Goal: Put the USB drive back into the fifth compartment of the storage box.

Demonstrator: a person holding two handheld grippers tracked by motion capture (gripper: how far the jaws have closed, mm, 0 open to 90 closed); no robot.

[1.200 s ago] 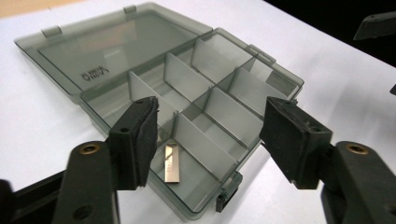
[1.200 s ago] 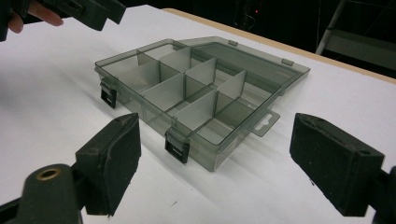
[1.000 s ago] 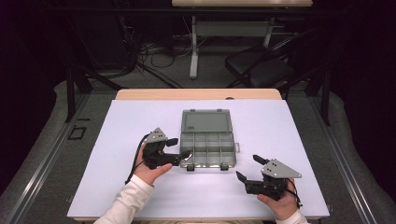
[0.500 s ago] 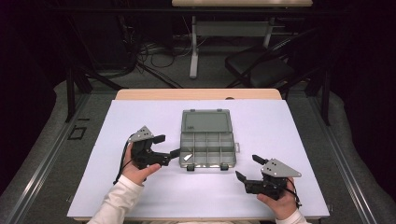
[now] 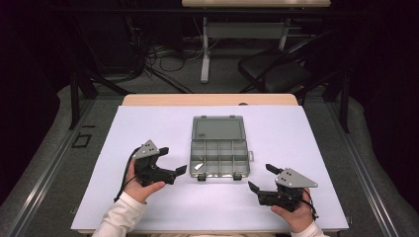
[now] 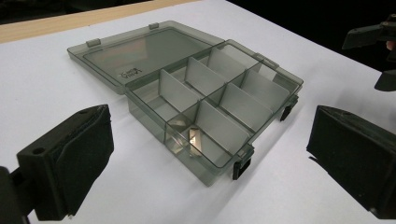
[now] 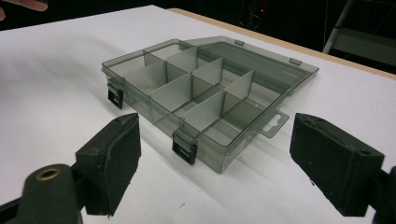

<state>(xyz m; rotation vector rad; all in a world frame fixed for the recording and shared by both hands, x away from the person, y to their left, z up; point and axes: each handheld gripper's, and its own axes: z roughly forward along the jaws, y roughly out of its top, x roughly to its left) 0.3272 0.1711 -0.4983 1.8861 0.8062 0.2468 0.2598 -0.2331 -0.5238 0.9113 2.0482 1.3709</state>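
Note:
A smoky clear plastic organiser box (image 5: 220, 157) lies in the middle of the white table cover (image 5: 148, 123), its lid (image 5: 218, 128) folded flat open at the back. Dividers split it into several compartments. A small shiny piece (image 5: 199, 166) (image 6: 194, 140) sits in the front-left one. My left gripper (image 5: 173, 159) is a short way left of the box, open with nothing between its pads (image 6: 88, 154); its jaws have just been opening. My right gripper (image 5: 262, 177) rests right of the box's front corner, open and empty, its pads (image 7: 116, 154) wide apart.
The box's two black latches (image 7: 183, 147) hang open on its front wall. A wooden table edge (image 5: 207, 99) runs behind the white cover. Beyond it are a dark chair (image 5: 276, 74), a desk frame (image 5: 205, 54) and cables on the floor.
My left gripper has drawn back to the left from the box's front-left corner and its jaws have spread wider. The right hand has kept still.

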